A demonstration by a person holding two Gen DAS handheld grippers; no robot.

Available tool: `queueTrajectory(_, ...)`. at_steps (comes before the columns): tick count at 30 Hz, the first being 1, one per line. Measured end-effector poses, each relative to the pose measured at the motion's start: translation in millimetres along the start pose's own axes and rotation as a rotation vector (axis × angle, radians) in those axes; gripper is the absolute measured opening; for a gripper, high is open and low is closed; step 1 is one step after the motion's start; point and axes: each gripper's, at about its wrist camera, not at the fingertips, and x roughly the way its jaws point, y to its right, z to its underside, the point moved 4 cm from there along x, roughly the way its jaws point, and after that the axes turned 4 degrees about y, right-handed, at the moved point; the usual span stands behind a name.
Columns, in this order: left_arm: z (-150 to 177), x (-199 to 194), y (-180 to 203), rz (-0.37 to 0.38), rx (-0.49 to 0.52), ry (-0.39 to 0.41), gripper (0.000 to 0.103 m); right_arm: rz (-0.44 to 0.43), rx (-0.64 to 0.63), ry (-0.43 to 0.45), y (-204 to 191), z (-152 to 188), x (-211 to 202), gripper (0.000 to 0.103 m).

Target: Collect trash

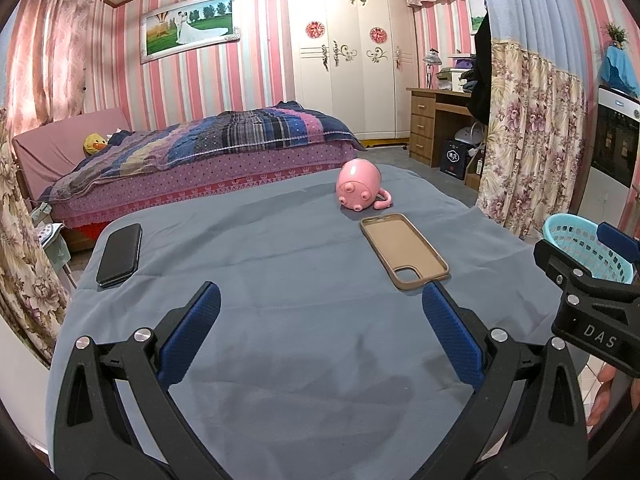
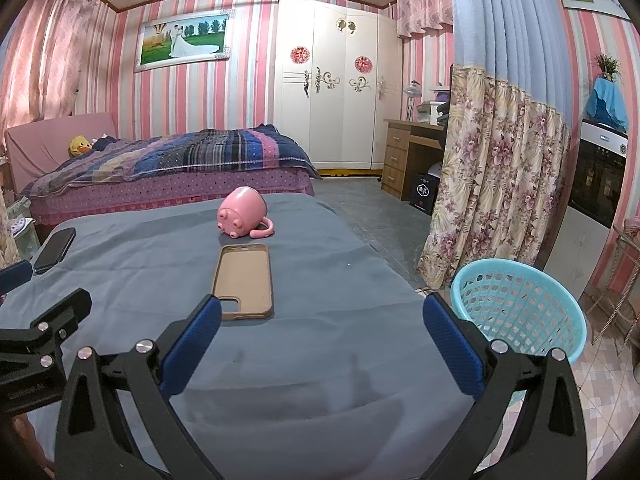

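A table under a blue-grey cloth (image 1: 280, 264) (image 2: 320, 320) holds a pink pig-shaped mug (image 1: 358, 186) (image 2: 241, 211) lying on its side, an empty brown phone case (image 1: 404, 250) (image 2: 245, 280) and a black phone (image 1: 120, 254) (image 2: 55, 250) at the left edge. A light blue plastic basket (image 2: 520, 308) (image 1: 580, 248) stands off the table's right side. My left gripper (image 1: 320, 308) is open and empty above the near cloth. My right gripper (image 2: 322, 320) is open and empty, its left finger close to the case's near end.
A bed (image 1: 192, 148) with a striped quilt stands behind the table. A white wardrobe (image 1: 348, 60) and a wooden desk (image 1: 436, 120) are at the back. A floral curtain (image 2: 492, 180) hangs to the right, with an oven (image 2: 596, 184) beyond it.
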Motion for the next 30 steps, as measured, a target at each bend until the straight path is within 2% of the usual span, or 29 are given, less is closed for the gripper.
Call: queueTrajectory(30,0.4,1.1,1.5,0.005,0.002,-0.005,0.098,-0.001,-0.001,0.0,0.3,-0.4,1.3,0.098)
